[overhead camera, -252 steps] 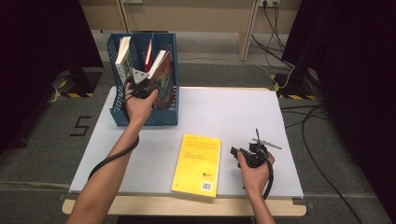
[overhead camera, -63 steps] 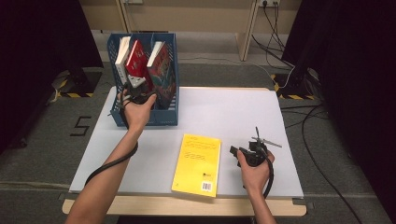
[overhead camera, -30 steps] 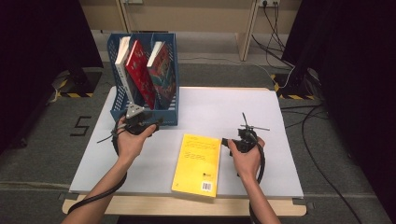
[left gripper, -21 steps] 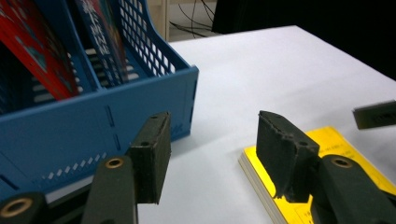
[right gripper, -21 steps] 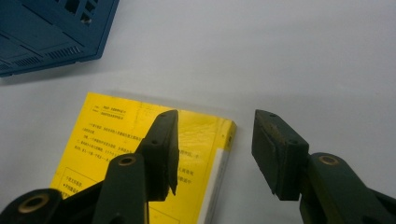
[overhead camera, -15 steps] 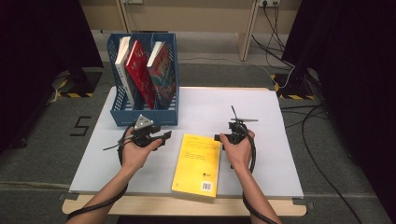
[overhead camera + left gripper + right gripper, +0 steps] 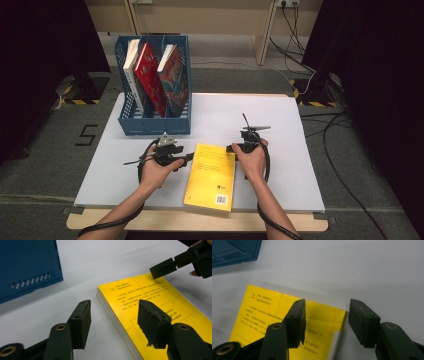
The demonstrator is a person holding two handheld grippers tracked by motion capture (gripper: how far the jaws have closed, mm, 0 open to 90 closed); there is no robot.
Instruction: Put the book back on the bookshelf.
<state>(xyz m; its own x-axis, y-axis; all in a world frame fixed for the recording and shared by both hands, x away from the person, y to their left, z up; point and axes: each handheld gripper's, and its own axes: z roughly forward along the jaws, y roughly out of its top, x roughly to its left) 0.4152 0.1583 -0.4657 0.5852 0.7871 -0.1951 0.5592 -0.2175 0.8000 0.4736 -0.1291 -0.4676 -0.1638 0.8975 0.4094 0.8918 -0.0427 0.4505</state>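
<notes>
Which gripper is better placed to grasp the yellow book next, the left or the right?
Probably the right gripper: its open jaws straddle the far corner of the yellow book. The left gripper is open too and straddles the opposite long edge.

A yellow book [image 7: 211, 175] lies flat on the white table [image 7: 300, 165]. The left gripper [image 7: 186, 157] and right gripper [image 7: 231, 148] flank its far end. A blue file rack [image 7: 131, 125] holds 3 books.

Black tongs [image 7: 113, 322], brass rivets, blk cables
</notes>
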